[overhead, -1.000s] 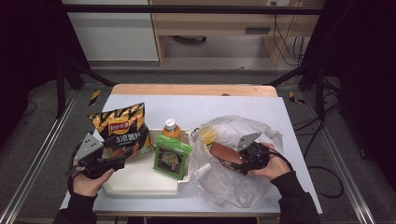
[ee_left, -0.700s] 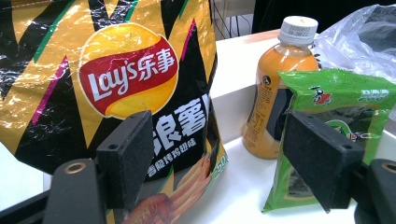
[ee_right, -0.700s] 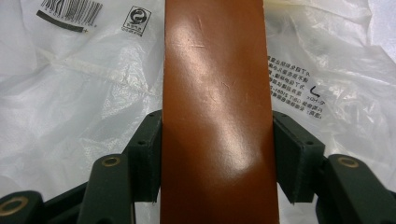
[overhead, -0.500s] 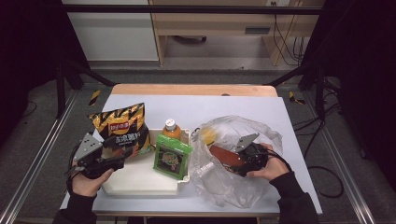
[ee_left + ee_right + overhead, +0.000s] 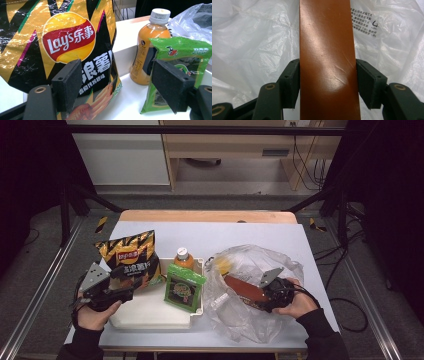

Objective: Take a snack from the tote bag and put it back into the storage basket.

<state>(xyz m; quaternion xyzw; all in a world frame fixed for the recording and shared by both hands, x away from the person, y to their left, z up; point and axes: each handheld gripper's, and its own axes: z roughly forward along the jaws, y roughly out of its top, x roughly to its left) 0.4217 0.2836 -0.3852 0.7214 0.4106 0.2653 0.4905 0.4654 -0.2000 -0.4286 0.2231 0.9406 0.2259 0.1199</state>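
Right gripper view: the right gripper has its jaws pressed on both long edges of a flat brown bar lying inside the clear plastic bag. It looks stiff, glossy and probably slippery (light scratches show), so a mid-length hold on the edges suits it. The left gripper stands apart, empty, before the chip bag.

We see our right gripper closing its pads on a flat brown bar, crinkled white plastic bag behind
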